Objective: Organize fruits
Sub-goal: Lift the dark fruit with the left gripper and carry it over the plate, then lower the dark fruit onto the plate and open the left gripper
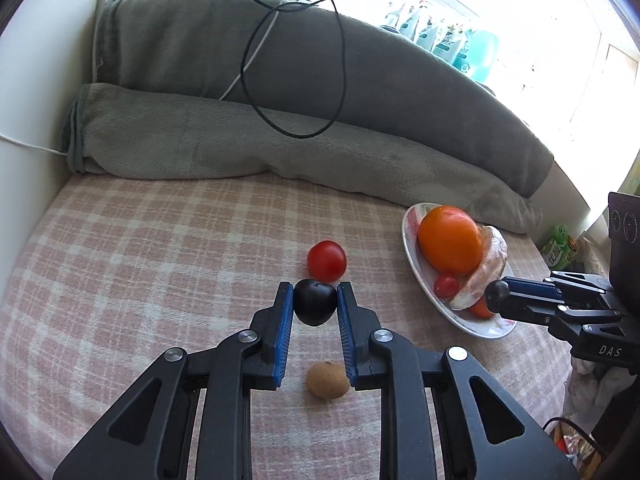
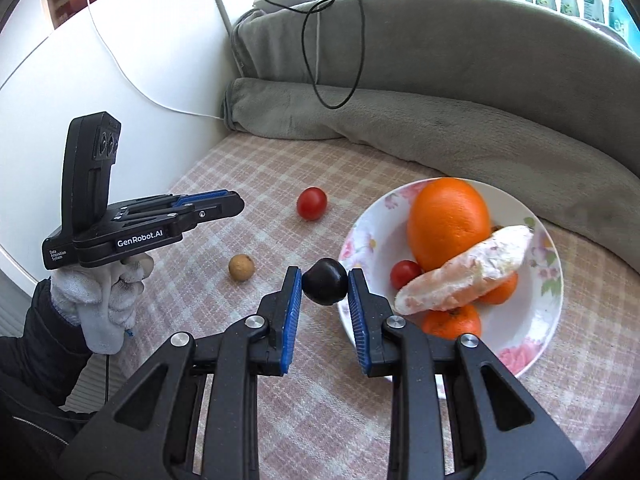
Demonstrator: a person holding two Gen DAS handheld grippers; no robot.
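My left gripper (image 1: 315,300) is shut on a dark plum (image 1: 315,302), held above the checked cloth; it also shows in the right wrist view (image 2: 236,202). My right gripper (image 2: 324,282) is shut on another dark plum (image 2: 325,282) at the left rim of the floral plate (image 2: 532,336); its tip with that plum shows in the left wrist view (image 1: 497,291). The plate (image 1: 412,240) holds a large orange (image 2: 448,222), a peeled citrus piece (image 2: 468,272), a cherry tomato (image 2: 405,273) and small tangerines (image 2: 452,322). A red tomato (image 1: 326,261) and a brown longan (image 1: 327,380) lie loose on the cloth.
Folded grey blankets (image 1: 280,128) line the back, with a black cable loop (image 1: 296,80) hanging over them. A white wall (image 2: 120,80) closes the left side. Bottles (image 1: 460,44) stand on the bright windowsill. Bags (image 1: 560,246) lie at the right edge.
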